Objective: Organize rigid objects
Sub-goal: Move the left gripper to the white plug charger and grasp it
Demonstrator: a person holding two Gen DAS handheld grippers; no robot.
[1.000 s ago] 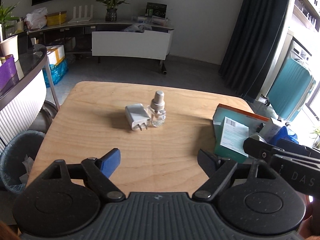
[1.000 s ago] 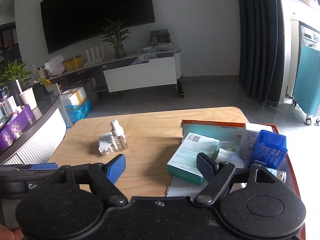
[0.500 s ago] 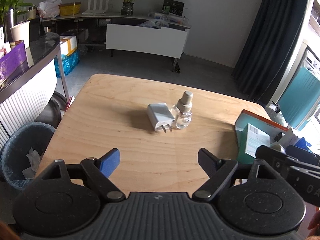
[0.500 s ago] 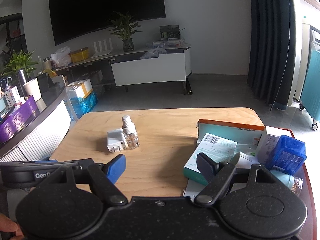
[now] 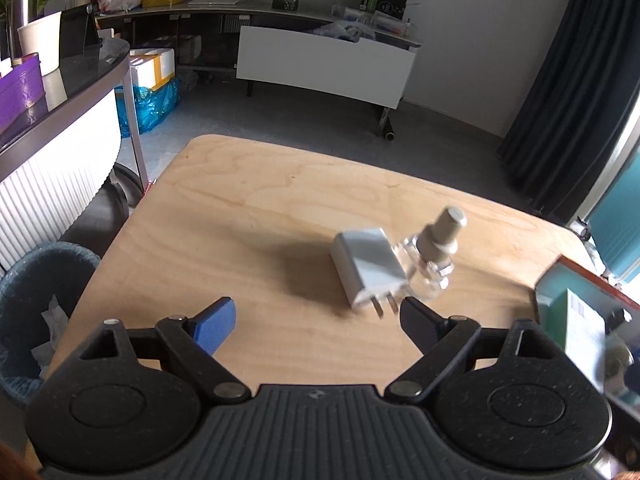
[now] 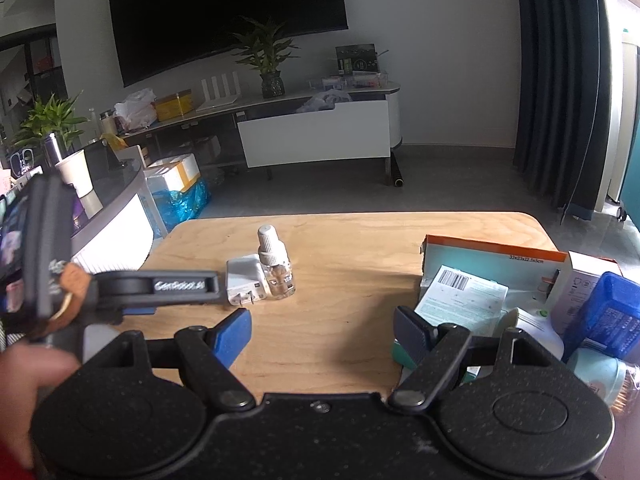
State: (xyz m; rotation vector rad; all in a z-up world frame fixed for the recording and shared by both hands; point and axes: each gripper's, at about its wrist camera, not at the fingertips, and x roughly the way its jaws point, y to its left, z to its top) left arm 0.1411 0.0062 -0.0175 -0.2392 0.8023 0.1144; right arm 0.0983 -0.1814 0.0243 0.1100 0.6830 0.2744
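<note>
On the table's right edge, tray (image 6: 496, 246) crowded with boxes (image 6: 460, 296), left gripper (image 5: 316, 318) jaws opening, right gripper (image 6: 320, 330) released

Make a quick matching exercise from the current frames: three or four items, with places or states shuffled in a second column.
Items:
1. white charger
2. clear bottle
3. blue basket
4. left gripper

Places or states:
A. upright at mid-table, pale cap on top
B. jaws opening, nothing between them
C. lying flat, prongs toward the camera
D. in the cluttered tray at the table's right edge

Pairs: 1-C, 2-A, 3-D, 4-B
</note>
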